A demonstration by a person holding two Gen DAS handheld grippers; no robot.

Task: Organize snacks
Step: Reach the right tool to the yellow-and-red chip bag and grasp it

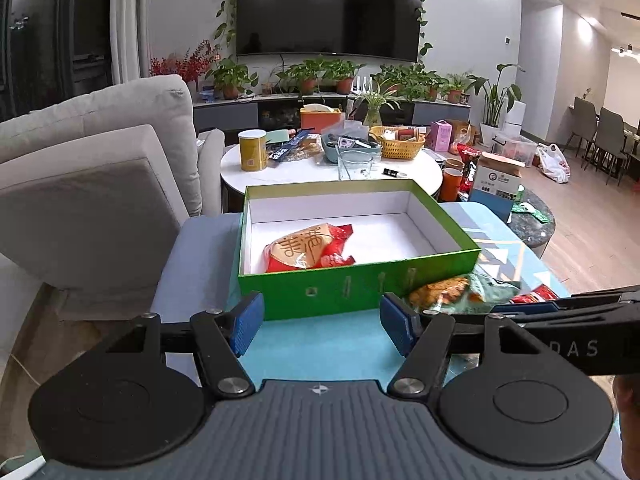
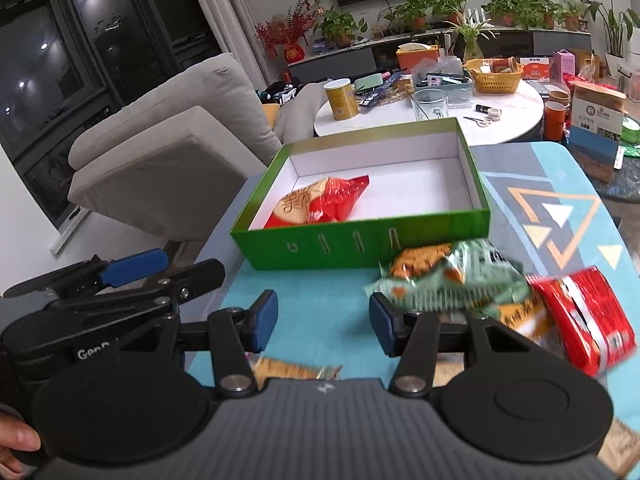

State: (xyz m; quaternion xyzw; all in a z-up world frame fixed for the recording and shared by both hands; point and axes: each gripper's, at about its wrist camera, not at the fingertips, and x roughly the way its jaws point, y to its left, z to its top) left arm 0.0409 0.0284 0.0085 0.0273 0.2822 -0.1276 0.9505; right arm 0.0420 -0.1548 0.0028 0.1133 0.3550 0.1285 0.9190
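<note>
Sofa (image 1: 92,184) fills the 9 to 10 o'clock side in the left wrist view, its cushion corner just beside the table's left edge. Round white table (image 1: 280,170) sits at 12 o'clock behind the work surface, cluttered with a yellow can (image 1: 253,150), a woven basket (image 1: 402,143) and a glass container (image 1: 355,164).

Teal table mat (image 2: 532,184) carries the task items; in the right wrist view its right rim curves away at 2 to 3 o'clock, with bare patterned surface there between the box and that rim.

Green box (image 1: 360,288) stands open at 12 o'clock of both grippers, near wall facing the cameras. Inside, a red-and-orange snack bag (image 1: 310,248) lies in the near-left corner; the rest of the white floor is bare, so most of the right half is free.

Outside the box, a green snack bag (image 2: 456,276) lies against the near wall at its right end, at 1 o'clock of the right gripper. Red snack bag (image 2: 580,316) sits just beside it at 3 o'clock, blurred. Another packet at 6 o'clock, under the right gripper body, is too hidden to identify.

Left gripper (image 1: 322,326): jaws spread wide, nothing between the pads, bare mat below, short of the box's near wall.

Right gripper (image 2: 323,324): jaws apart, nothing between them; its right pad is just beside the green bag's edge, contact unclear. The two grippers sit close side by side.
</note>
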